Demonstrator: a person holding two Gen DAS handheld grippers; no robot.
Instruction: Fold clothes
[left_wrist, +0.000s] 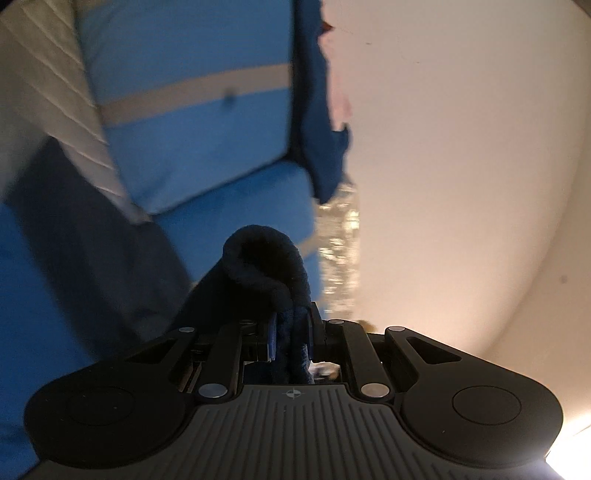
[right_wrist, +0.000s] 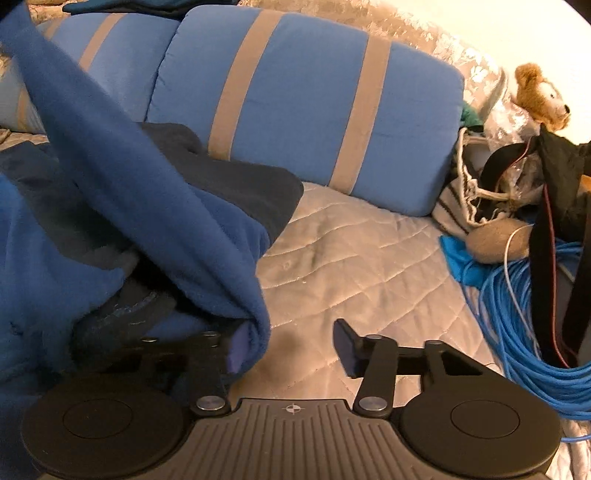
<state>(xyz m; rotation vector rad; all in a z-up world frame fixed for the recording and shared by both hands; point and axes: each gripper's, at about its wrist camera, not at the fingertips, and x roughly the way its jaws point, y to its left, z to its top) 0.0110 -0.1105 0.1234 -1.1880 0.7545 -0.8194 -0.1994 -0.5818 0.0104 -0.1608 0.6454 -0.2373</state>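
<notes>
1. The left gripper was clamped on a bunched fold of the dark blue fleece garment.
2. The right gripper stood apart; the garment's edge draped over its left finger only.
3. The garment lay on the quilted bed beside the striped blue pillow.

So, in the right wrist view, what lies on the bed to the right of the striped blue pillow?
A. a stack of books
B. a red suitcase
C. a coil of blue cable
C: the coil of blue cable lies right of the striped blue pillow, below a teddy bear.
</notes>
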